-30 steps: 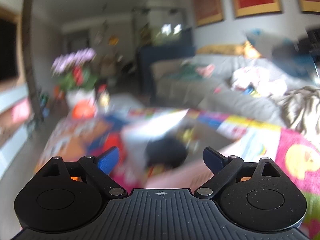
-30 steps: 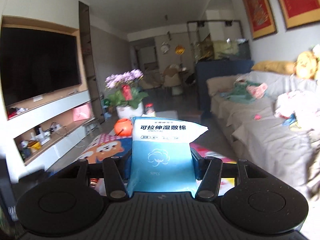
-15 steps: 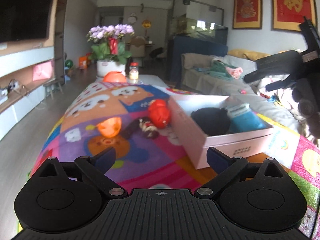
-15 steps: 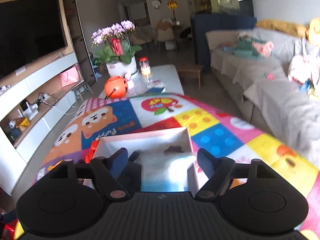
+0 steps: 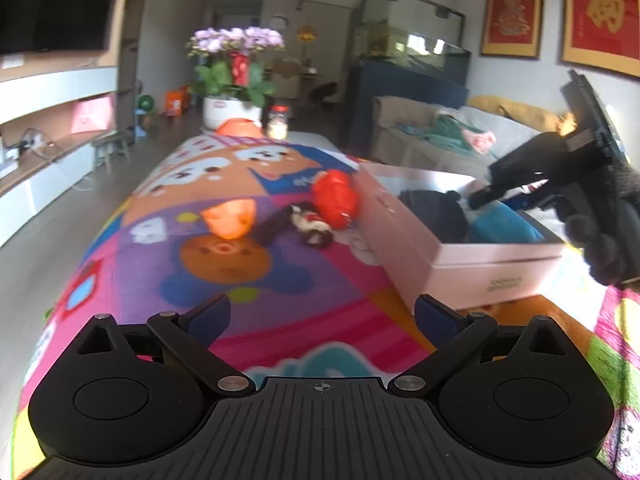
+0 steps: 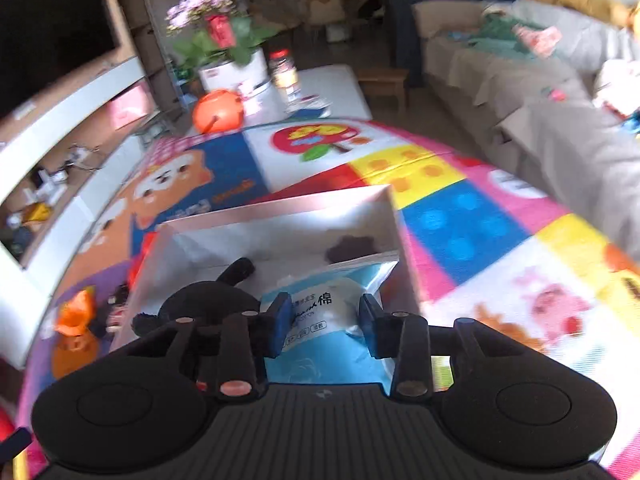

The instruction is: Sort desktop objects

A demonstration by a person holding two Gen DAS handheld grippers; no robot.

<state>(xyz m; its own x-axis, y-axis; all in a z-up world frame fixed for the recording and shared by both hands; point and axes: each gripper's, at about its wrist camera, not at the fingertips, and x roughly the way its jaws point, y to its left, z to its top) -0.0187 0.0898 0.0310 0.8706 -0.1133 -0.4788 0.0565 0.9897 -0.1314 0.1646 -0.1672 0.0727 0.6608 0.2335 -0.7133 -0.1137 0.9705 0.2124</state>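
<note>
Daylight brightens both fisheye views, glaring on the white box (image 6: 280, 216), with curved edges and motion blur perhaps softening everything.

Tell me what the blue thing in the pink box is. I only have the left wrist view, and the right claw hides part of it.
Observer: It is a blue-and-white sealed pack with printed Chinese characters, lying in the pink box.
Operator: Is the right claw clamped on it?
Observer: It seems not. The right claw is shut over the pack, which spreads wider than the narrow gap between its fingers.
Operator: Anything else in there?
Observer: Besides the black plush toy next to the pack, a small dark item sits near the far wall, too blurred to name.
</note>
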